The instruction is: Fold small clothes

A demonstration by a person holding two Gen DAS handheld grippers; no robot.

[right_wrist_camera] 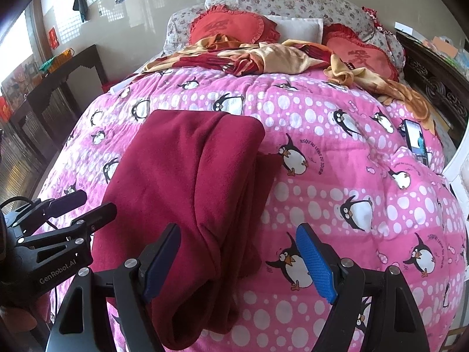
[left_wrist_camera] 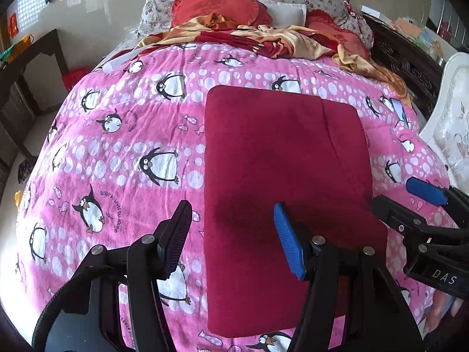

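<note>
A dark red garment [left_wrist_camera: 281, 176] lies folded into a long rectangle on the pink penguin quilt [left_wrist_camera: 117, 152]. My left gripper [left_wrist_camera: 231, 234] hovers open over the garment's near left edge, its blue finger [left_wrist_camera: 288, 243] above the cloth and its black one above the quilt. In the right wrist view the garment [right_wrist_camera: 190, 182] shows layered folds along its right side. My right gripper [right_wrist_camera: 239, 264] stands open astride that near right edge, and its pads are not pressing the cloth. Each view also shows the other gripper: the right gripper [left_wrist_camera: 394, 192] and the left gripper [right_wrist_camera: 93, 204].
A phone [right_wrist_camera: 416, 143] lies on the quilt at far right. A crumpled yellow and red blanket [right_wrist_camera: 263, 55], heart-shaped red cushions [right_wrist_camera: 231, 26] and floral pillows fill the head of the bed. A dark wooden table [right_wrist_camera: 58, 82] stands at left, a white chair [left_wrist_camera: 451, 123] at right.
</note>
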